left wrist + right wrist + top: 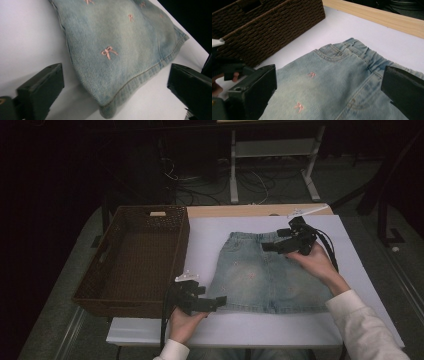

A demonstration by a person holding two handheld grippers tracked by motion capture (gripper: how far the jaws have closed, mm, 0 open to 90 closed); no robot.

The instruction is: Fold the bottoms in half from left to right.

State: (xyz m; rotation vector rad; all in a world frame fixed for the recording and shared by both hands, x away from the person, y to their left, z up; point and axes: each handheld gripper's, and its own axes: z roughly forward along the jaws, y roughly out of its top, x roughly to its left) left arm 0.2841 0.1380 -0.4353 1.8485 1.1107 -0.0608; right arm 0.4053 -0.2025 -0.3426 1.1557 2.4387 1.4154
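Flat on the white table cover [350,255]: a small pale denim skirt [267,272], waistband toward the far edge, hem toward the person, embroidered all over with pink bows [109,52]. Just left of it, close but not touching, a dark woven wicker basket [100,297]. Left gripper [212,303] at the near-left hem corner, jaws spread wide to either side of that corner and holding nothing, the hem corner [107,110] lying between them on the cover. Right gripper [272,246] over the far-right part of the waistband, jaws likewise wide apart and empty, looking across the gathered waistband [359,53] toward the basket [274,27]. Probably light, soft and limp: denim with some body, yet sure to sag and fold once lifted, so best taken at two well-separated points rather than one. Likely best holds: the double-stitched hem corner on the left and the thick elastic waistband on the right, both firm ridges for the jaws to pinch. Little risk of breakage; more risk of catching a single layer or dragging the white cover along with the cloth.
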